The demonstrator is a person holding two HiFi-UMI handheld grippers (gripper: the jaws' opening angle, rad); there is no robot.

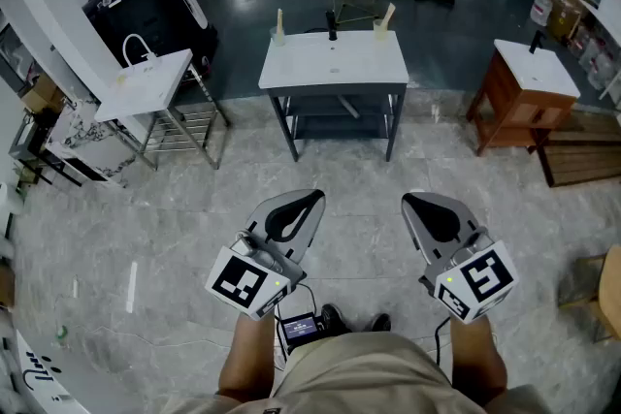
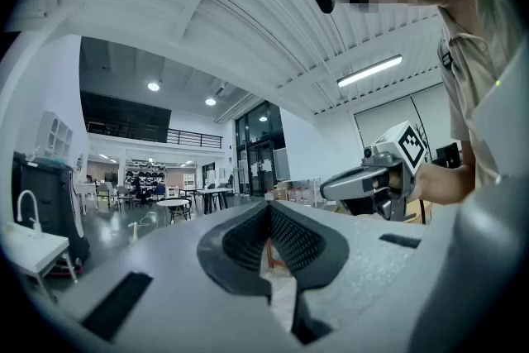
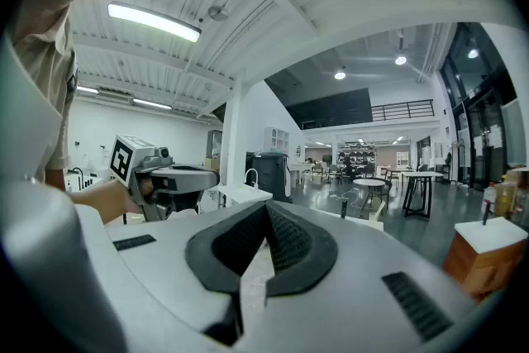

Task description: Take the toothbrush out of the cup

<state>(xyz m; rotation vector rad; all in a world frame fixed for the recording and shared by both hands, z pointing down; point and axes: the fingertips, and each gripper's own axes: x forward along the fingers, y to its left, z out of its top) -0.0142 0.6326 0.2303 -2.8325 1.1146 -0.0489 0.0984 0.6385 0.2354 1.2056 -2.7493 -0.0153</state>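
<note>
1. Toothbrush (image 1: 279,18) — head view: a pale stick standing upright in a small cup (image 1: 278,38) at the 10 o'clock corner of the white table (image 1: 335,65). A second brush (image 1: 388,14) stands in a second cup (image 1: 380,32) at 2 o'clock. I judge it light, stiff and smooth — best pinched high on the exposed handle. The left gripper (image 1: 310,198) and right gripper (image 1: 411,201) sit well apart from it, toward 6 o'clock.
2. Left gripper view: jaws pressed together, nothing between them.
3. Right gripper view: jaws likewise closed and empty.
</note>
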